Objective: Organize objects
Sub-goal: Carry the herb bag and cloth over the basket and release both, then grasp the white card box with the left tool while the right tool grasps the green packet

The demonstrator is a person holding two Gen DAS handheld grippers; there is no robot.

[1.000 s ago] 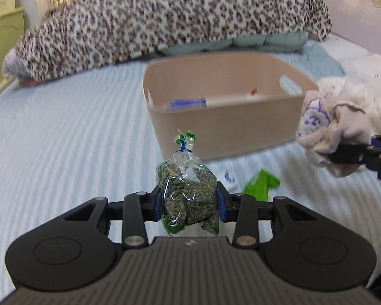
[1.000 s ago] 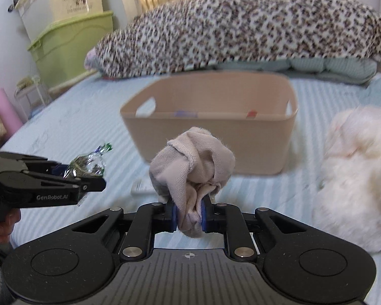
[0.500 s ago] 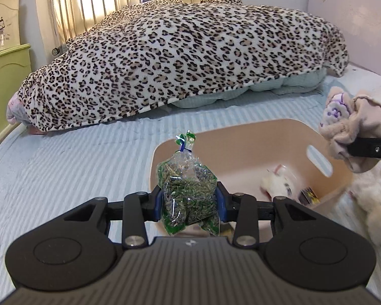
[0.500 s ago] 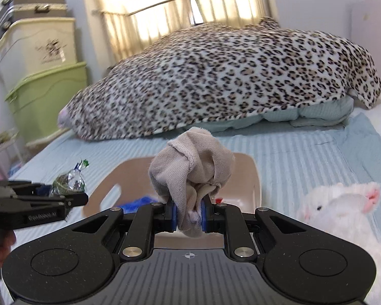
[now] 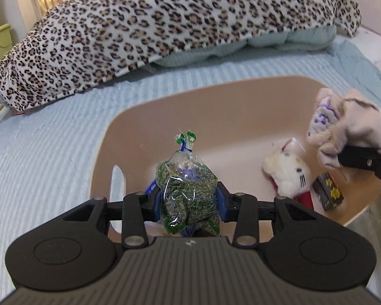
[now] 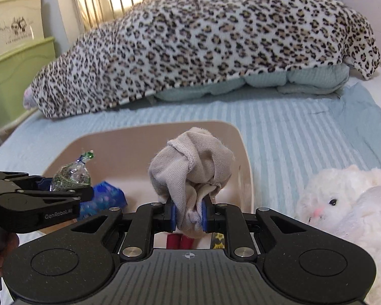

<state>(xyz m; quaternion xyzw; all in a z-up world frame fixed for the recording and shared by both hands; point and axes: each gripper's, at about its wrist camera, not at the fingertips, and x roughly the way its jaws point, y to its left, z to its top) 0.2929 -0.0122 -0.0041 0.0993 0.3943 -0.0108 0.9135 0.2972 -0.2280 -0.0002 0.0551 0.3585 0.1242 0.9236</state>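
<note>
Crinkled clear plastic, tied at the neck with a blue twist and packed with dried green herbs, marks the small sachet bag (image 5: pixel 188 190) that my left gripper (image 5: pixel 189 200) clamps between its blue pads, jaws closed to the bag's width, above the near left end of the beige oval plastic basket (image 5: pixel 129 127). My right gripper (image 6: pixel 189 214) is likewise shut on a bunched beige knit sock (image 6: pixel 193 162), held over the basket's right half. Inside the basket lie a white plush cat toy (image 5: pixel 287 172), a dark little box with yellow stars (image 5: pixel 330 194) and a blue patterned packet (image 6: pixel 101 200); some small red thing sits under the sock, too hidden to name. I judge this to be the drop-off step: both loads appear to be over the opening, so the next move calls for lowering a little and parting the jaws, one side at a time. The near rim with its handle slot lies just under my left fingers, and the sachet could catch on it if released too close in. The middle of the basket floor shows bare room between packet and cat. Beyond the rim lie the pale blue striped bedspread (image 6: pixel 292 127), a fluffy white plush rabbit (image 6: pixel 343 203) just beside the basket's right wall, and, well apart at the bed's head, a leopard-print blanket (image 6: pixel 203 38).
</note>
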